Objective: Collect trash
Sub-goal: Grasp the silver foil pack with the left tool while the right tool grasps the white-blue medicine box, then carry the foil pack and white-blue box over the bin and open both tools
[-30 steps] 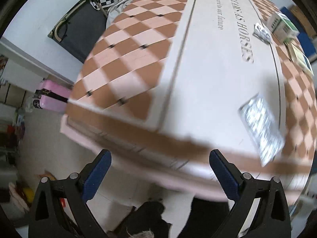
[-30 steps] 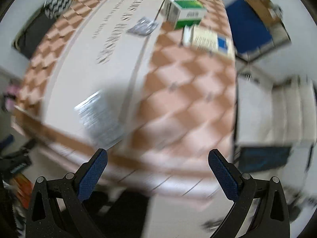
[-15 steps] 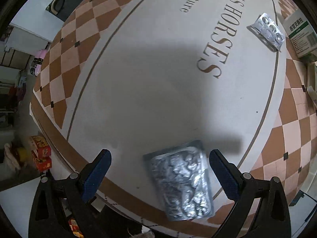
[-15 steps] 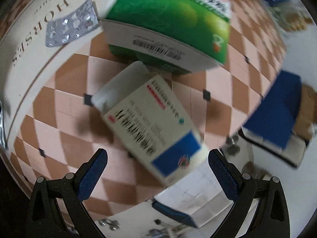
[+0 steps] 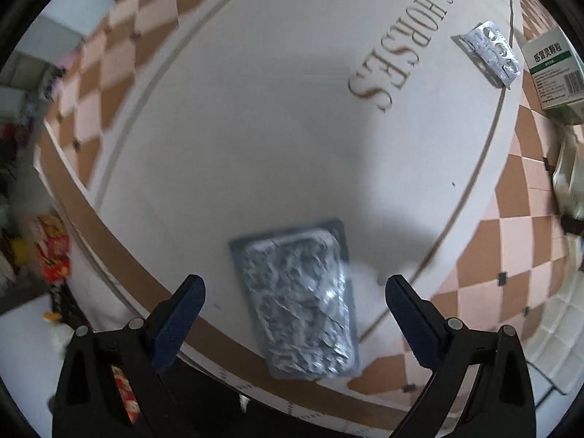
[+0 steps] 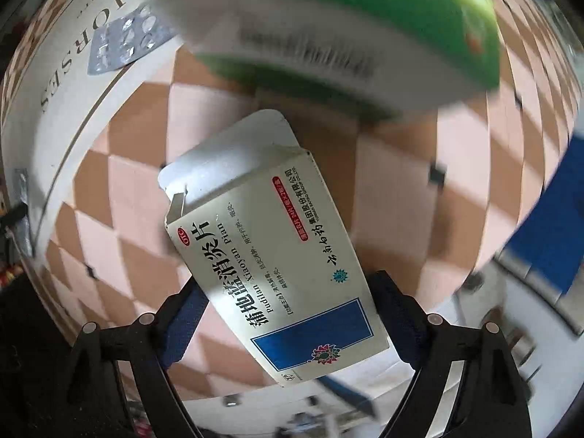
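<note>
The left claw points down at the table with its two blue pads wide apart and nothing between them pressed; it is open. A crumpled silver pill sheet lies flat on the white middle part of the table, near the table's edge, and it sits in the gap between the two pads, a little nearer to the right pad, but neither pad touches it. Far from this claw, beside the brown printed letters, a smaller pill sheet lies on the white part close to the thin brown line, and a green and white box stands just beside it on the checkered border. The right claw also looks down, over the pink and brown checkered part of the table. Its jaws have just been closing, and a white medicine box with a blue rectangle and an open flap at its far end lies between them. The box lies at a slant, its blue end is near the right pad and its long side runs past the left pad; I cannot tell for sure if the pads already press on it, they seem only just beside it, so I take this claw as not yet gripping. Beyond this box the green and white box fills the top of the right view, blurred, and the smaller pill sheet lies to its left
</note>
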`<action>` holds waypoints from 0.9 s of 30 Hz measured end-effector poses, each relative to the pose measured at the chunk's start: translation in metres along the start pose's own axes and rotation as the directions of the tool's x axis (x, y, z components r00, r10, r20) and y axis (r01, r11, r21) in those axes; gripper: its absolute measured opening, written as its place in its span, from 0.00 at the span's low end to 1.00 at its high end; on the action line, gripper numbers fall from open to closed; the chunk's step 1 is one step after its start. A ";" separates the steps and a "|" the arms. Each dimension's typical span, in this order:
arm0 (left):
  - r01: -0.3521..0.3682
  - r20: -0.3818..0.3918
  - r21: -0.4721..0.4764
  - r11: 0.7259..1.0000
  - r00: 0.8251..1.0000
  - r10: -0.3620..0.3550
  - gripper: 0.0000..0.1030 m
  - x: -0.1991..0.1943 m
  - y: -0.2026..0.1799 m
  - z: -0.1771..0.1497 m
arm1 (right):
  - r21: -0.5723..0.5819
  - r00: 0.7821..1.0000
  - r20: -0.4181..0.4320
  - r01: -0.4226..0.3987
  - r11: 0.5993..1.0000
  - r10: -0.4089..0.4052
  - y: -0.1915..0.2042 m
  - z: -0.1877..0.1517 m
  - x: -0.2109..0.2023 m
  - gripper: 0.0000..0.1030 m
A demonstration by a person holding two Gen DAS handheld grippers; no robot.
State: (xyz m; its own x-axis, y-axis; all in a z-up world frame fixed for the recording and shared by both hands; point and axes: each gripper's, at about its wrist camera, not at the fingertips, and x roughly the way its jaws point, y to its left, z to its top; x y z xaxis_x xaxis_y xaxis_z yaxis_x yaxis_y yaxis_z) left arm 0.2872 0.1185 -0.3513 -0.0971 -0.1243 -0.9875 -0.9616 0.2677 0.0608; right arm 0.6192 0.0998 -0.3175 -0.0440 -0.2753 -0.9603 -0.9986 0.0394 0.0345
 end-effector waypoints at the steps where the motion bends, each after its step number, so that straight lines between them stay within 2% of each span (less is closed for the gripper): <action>1: 0.014 -0.015 -0.006 1.000 1.000 -0.014 0.97 0.003 0.001 -0.001 | 0.043 1.000 -0.002 -0.004 0.999 0.004 -0.001 -0.005 0.000 0.87; 3: 0.042 -0.053 -0.014 0.999 0.998 -0.043 0.97 0.011 0.004 -0.001 | 0.164 0.999 0.009 -0.048 0.985 0.047 -0.005 -0.020 0.000 0.87; 6: 0.038 -0.083 -0.022 0.999 0.996 -0.040 0.97 0.021 0.011 0.000 | 0.319 0.995 0.052 -0.102 0.942 0.091 -0.003 -0.045 -0.002 0.87; 12: 0.045 -0.039 -0.028 0.999 0.998 -0.046 0.95 0.018 0.019 -0.003 | 0.472 0.979 0.130 -0.203 0.858 0.160 0.018 -0.081 0.002 0.87; 13: 0.044 -0.026 -0.022 0.999 0.999 -0.044 0.91 0.015 0.011 -0.007 | 0.487 0.977 0.134 -0.212 0.847 0.167 0.022 -0.086 0.003 0.87; 14: 0.042 -0.006 -0.010 0.999 0.999 -0.042 0.83 0.010 0.002 -0.011 | 0.502 0.975 0.139 -0.222 0.836 0.176 0.026 -0.094 0.007 0.87; 15: 0.038 0.012 0.006 0.999 0.999 -0.038 0.78 0.004 -0.022 -0.017 | 0.528 0.971 0.145 -0.240 0.814 0.192 0.027 -0.099 0.010 0.87; 16: 0.035 0.030 0.026 0.999 0.999 -0.036 0.63 -0.001 -0.028 -0.020 | 0.550 0.966 0.150 -0.257 0.794 0.208 0.029 -0.105 0.013 0.87; 17: 0.030 0.041 0.045 0.999 0.999 -0.032 0.60 -0.004 -0.031 -0.021 | 0.569 0.962 0.156 -0.272 0.776 0.223 0.028 -0.111 0.019 0.87; 20: 0.027 0.048 0.075 0.997 0.998 -0.031 0.60 -0.003 -0.034 -0.020 | 0.633 0.941 0.191 -0.335 0.698 0.279 0.023 -0.123 0.025 0.87; 22: 0.033 0.061 0.096 0.995 0.997 -0.039 0.60 -0.004 -0.034 -0.020 | 0.645 0.932 0.198 -0.357 0.675 0.304 0.022 -0.131 0.033 0.88; 24: 0.011 0.100 0.141 0.990 0.995 -0.025 0.60 -0.010 -0.037 -0.017 | 0.642 0.930 0.201 -0.363 0.676 0.308 0.025 -0.133 0.034 0.88; 27: -0.006 0.146 0.193 0.981 0.989 -0.023 0.60 -0.020 -0.044 -0.014 | 0.595 0.951 0.188 -0.308 0.743 0.244 0.040 -0.135 0.028 0.91</action>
State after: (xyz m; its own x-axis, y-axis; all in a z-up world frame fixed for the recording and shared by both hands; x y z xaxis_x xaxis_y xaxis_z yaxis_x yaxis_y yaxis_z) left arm 0.3274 0.0959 -0.3317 -0.0365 0.0100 -0.9993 -0.8934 0.4478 0.0371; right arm 0.5740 -0.0356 -0.3056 -0.2804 -0.0719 -0.9572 -0.7112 0.6852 0.1569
